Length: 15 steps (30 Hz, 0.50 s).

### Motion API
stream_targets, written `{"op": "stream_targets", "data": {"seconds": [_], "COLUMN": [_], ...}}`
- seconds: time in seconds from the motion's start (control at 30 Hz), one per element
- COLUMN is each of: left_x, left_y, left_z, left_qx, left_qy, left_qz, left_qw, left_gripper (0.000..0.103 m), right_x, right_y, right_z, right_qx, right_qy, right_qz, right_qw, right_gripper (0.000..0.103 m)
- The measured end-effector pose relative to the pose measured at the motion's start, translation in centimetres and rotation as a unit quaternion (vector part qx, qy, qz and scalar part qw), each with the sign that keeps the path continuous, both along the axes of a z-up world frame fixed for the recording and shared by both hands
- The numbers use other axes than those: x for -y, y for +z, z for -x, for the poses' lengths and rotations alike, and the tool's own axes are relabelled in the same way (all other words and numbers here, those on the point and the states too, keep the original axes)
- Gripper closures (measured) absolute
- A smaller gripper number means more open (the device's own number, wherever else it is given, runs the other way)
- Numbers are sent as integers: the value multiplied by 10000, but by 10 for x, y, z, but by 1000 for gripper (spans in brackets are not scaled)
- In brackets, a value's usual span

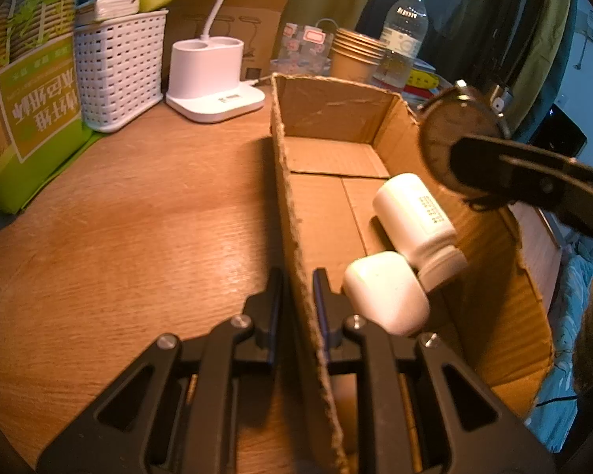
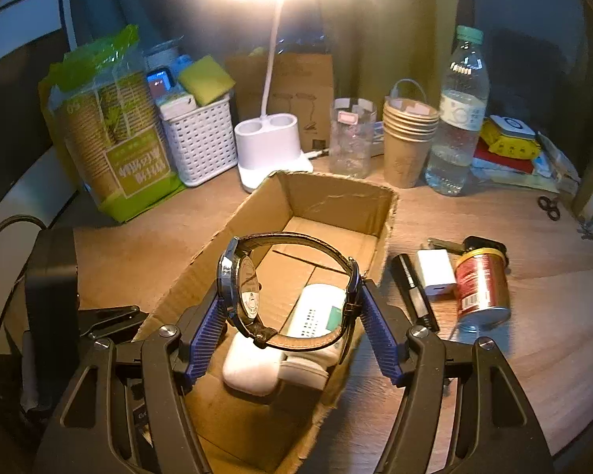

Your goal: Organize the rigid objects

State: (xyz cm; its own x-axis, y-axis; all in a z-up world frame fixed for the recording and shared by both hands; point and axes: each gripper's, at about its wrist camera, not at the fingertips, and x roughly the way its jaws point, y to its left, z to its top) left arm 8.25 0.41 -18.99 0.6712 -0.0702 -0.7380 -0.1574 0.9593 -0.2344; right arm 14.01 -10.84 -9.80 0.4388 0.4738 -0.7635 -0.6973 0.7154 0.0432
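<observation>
An open cardboard box [image 2: 336,197] stands on the wooden desk; its left wall [image 1: 296,213] shows in the left wrist view. My left gripper [image 1: 296,288] is shut on that wall. Inside lie a white bottle [image 1: 419,213] and a white earbud case [image 1: 387,292], also in the right wrist view: bottle [image 2: 320,312], case [image 2: 253,367]. My right gripper [image 2: 288,308] is shut on a wristwatch [image 2: 245,280] with a dark strap, held above the box; the watch [image 1: 454,138] shows at the right of the left wrist view.
Right of the box lie a black pen [image 2: 411,284], a white charger [image 2: 435,272], a red can [image 2: 482,284] and keys [image 2: 482,243]. At the back stand a lamp base [image 2: 269,146], white basket [image 2: 201,138], paper cups [image 2: 407,138], water bottle [image 2: 458,118] and cup package [image 2: 114,130].
</observation>
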Motion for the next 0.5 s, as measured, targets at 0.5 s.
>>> {"op": "stream_targets", "data": {"seconds": [0.5], "left_x": [1], "left_y": [0], "left_z": [-1], "left_qx": [8], "left_qy": [-36], "left_qz": [32], "left_qw": [10000], "left_gripper": [87], "right_x": [-22], "right_y": [-20], "right_z": [-2], "right_qx": [-250], "right_qy": [212], "right_qz": [306], "right_qw": [9990], "right_gripper": [34]}}
